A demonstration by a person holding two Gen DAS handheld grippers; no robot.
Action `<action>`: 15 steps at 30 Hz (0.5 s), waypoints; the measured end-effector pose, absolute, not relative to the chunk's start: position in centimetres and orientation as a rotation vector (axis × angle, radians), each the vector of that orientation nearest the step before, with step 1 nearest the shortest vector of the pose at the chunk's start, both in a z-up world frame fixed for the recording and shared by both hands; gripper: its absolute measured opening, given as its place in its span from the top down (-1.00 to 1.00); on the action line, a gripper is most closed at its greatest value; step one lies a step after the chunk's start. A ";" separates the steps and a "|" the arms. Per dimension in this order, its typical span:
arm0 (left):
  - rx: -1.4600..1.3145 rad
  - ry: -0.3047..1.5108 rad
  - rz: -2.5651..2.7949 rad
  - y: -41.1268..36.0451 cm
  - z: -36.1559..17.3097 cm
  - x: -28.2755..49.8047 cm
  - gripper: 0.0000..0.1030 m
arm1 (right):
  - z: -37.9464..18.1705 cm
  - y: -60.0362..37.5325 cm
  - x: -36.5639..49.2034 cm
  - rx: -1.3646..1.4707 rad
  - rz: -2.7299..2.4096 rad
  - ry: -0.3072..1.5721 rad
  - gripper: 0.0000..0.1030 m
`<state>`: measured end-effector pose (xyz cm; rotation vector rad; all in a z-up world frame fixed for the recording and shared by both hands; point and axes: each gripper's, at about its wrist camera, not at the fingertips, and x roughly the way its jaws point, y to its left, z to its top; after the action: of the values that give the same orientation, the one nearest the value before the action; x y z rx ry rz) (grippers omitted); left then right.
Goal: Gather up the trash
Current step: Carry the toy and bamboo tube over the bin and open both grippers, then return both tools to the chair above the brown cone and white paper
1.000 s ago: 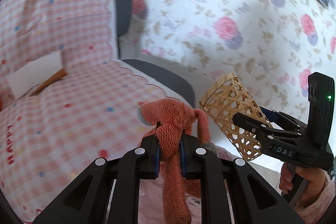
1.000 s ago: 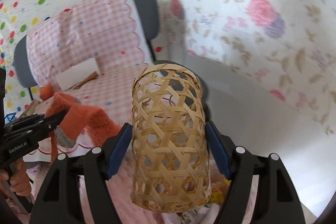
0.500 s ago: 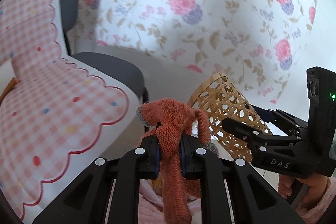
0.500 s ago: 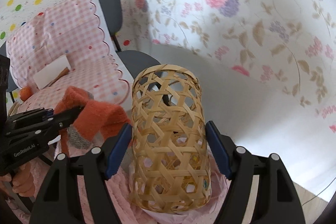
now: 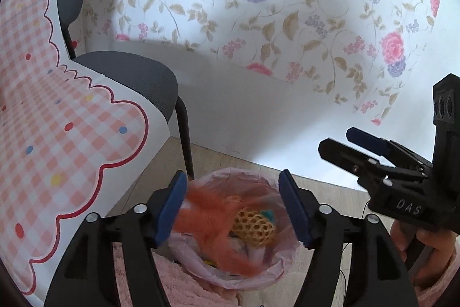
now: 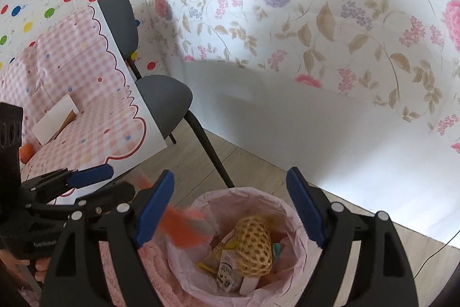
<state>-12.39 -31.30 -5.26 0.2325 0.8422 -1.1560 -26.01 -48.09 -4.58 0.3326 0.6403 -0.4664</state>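
Observation:
A trash bin lined with a pink bag (image 5: 201,263) (image 6: 287,209) stands on the floor below both grippers. My left gripper (image 5: 233,209) is open and empty above it; it also shows in the right wrist view (image 6: 103,180). An orange knitted sock (image 5: 207,220) (image 6: 184,226), blurred, is dropping loose into the bin. My right gripper (image 6: 230,209) is open and empty; it also shows in the left wrist view (image 5: 342,143). The woven bamboo basket (image 5: 253,223) (image 6: 253,246) lies inside the bin among a small carton (image 6: 227,272) and other rubbish.
A grey chair (image 5: 135,74) (image 6: 161,99) stands left of the bin by the flowered wall. A table with a pink checked cloth (image 5: 57,140) (image 6: 86,94) lies to the left, with a white box (image 6: 54,120) and an orange thing (image 6: 27,153). A fluffy pink rug (image 6: 155,272) is underfoot.
Both grippers swung right and tilted down over the bin, then opened. The right let go of the basket, now in the bin. The left let go of the sock, now falling.

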 end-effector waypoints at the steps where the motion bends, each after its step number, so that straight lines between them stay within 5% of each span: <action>1: 0.233 0.840 -1.150 -31.1 -5.2 -12.4 -0.32 | -4.5 -48.1 -26.0 0.332 -0.468 0.639 -0.53; 15: 0.173 0.725 -0.984 -24.8 -2.1 -10.7 -0.32 | -2.6 -45.5 -24.3 0.273 -0.409 0.616 -0.53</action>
<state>-10.69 -24.80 -2.12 0.1732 0.7246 -0.9838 -24.33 -45.48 -2.59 0.2732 0.6159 -0.4091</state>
